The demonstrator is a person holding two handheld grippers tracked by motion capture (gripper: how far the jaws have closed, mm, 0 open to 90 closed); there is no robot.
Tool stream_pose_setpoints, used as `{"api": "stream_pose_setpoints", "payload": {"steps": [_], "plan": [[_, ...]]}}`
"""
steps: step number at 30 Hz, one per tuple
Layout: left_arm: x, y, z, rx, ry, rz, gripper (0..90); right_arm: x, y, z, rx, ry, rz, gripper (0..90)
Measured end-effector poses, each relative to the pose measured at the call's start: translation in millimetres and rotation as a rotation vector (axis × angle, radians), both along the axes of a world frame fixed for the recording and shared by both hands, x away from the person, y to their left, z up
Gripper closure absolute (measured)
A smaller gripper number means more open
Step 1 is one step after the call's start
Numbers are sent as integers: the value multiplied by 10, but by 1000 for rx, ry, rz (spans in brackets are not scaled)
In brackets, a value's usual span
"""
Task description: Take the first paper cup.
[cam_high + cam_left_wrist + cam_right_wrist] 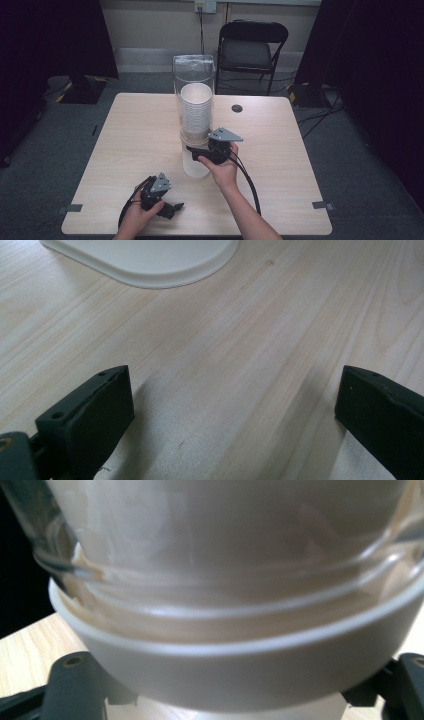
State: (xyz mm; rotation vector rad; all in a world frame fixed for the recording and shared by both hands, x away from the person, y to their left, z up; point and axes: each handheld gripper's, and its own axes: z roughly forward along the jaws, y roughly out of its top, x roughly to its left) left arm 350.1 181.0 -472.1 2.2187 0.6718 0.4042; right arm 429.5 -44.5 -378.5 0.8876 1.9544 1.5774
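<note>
Right forearm reaches forward from the near edge; right hand (220,167) holds the right gripper (192,149) level, jaws pointing left. Left hand (137,212) rests low with the left gripper (175,206), jaws spread wide, nothing between.

A cup dispenser (194,100) stands mid-table (140,130), a chair (252,47) behind.

We see a cup dispenser (194,100) standing upright near the table's middle: a clear tube holding a nested stack of white paper cups (196,110) above a white base. The lowest cup (250,665) juts below the tube's glass rim, its rolled lip level.
</note>
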Motion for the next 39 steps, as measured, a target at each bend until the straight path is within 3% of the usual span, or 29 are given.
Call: {"api": "stream_pose_setpoints", "payload": {"steps": [5, 9, 11, 12, 15, 17, 24, 39], "plan": [[3, -2, -1, 0, 0, -1, 13, 29, 7, -24, 12, -8, 4, 249], [6, -1, 1, 2, 1, -3, 13, 19, 19, -29, 12, -18, 21, 325], [7, -3, 0, 1, 0, -3, 10, 18, 18, -30, 10, -16, 20, 330], [0, -18, -10, -25, 3, 12, 9, 19, 16, -31, 9, -16, 21, 332], [2, -16, -8, -20, 1, 13, 7, 21, 10, -35, 5, -19, 25, 338], [9, -4, 1, 6, -2, -1, 6, 22, 7, -42, -1, -31, 31, 342], [9, -6, -3, 1, -4, 0, 5, 7, 5, -118, 35, -65, 21, 346], [9, -4, -3, 2, -5, -2, 5, 20, 4, -155, 26, -87, 26, 351]]}}
